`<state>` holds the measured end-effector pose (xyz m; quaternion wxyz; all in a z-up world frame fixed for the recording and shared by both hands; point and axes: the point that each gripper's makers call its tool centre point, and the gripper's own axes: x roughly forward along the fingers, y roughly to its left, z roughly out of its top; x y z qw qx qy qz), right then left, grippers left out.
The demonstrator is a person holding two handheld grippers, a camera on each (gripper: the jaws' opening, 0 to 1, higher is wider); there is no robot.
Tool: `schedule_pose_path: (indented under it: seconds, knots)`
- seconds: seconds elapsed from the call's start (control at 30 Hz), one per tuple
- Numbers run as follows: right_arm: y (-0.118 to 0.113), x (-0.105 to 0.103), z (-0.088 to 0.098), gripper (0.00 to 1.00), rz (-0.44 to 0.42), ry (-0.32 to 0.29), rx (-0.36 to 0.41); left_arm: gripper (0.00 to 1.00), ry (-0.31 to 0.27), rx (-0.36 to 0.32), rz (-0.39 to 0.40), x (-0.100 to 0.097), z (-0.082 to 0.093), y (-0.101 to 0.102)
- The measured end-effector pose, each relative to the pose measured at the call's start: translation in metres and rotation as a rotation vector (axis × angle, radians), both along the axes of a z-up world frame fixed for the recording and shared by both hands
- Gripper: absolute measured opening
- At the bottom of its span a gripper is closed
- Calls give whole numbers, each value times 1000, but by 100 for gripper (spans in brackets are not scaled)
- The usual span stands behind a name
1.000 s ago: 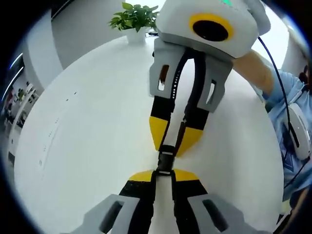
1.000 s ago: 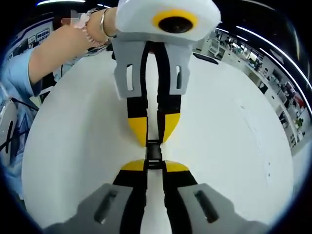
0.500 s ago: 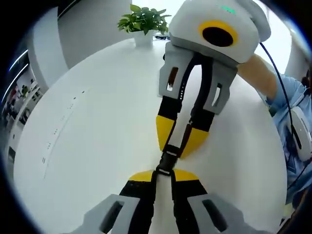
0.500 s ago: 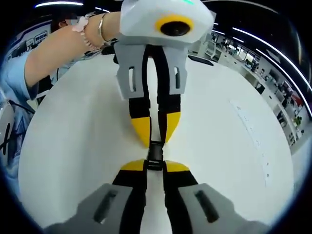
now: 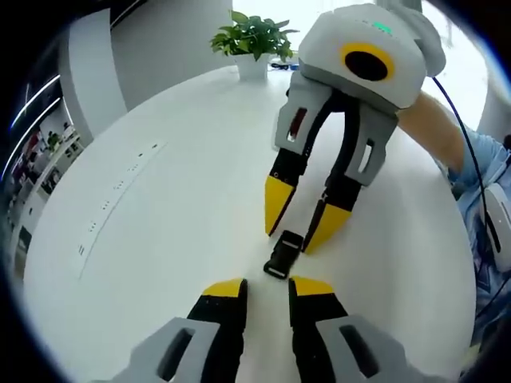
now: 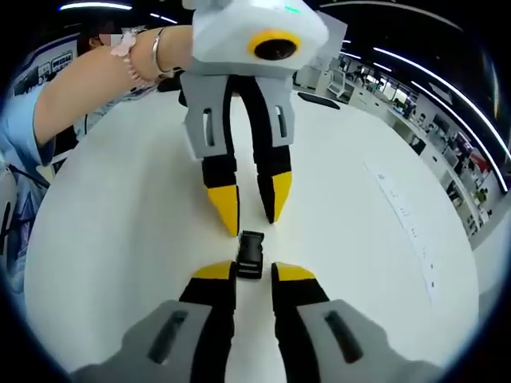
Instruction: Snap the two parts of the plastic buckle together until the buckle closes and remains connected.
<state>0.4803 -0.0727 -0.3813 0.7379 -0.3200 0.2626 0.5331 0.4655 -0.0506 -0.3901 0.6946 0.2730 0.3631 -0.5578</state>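
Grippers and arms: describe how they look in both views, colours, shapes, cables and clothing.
Both the left gripper and right gripper have grey slotted frames, black jaws ending in pointed yellow tips, and a white rounded housing with a yellow ring around a dark centre. A thin black cable trails from the right one. The person wears light blue sleeves and bracelets on the left wrist.

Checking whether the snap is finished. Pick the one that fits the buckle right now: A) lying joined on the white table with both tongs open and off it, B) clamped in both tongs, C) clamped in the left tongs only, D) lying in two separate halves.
A: the buckle lies in one piece on the table, between the open left tongs and the open right tongs, touched by neither.
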Motion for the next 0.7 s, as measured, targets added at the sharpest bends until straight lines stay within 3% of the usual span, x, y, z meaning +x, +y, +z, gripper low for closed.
schedule_pose_path:
  seconds: [0.17,0.4,0.53,0.7]
  knots:
    - [-3,-1,1,18,-27,-7,22,32,-39,4,31,10,2,16]
    - [-10,-2,14,20,-83,-36,90,35,-71,-53,74,18,12,27]
    - [-13,-4,26,21,-120,-59,133,37,-124,-100,129,36,29,32]
    - [-21,-5,40,22,-161,-110,162,40,-203,-208,223,51,62,42]
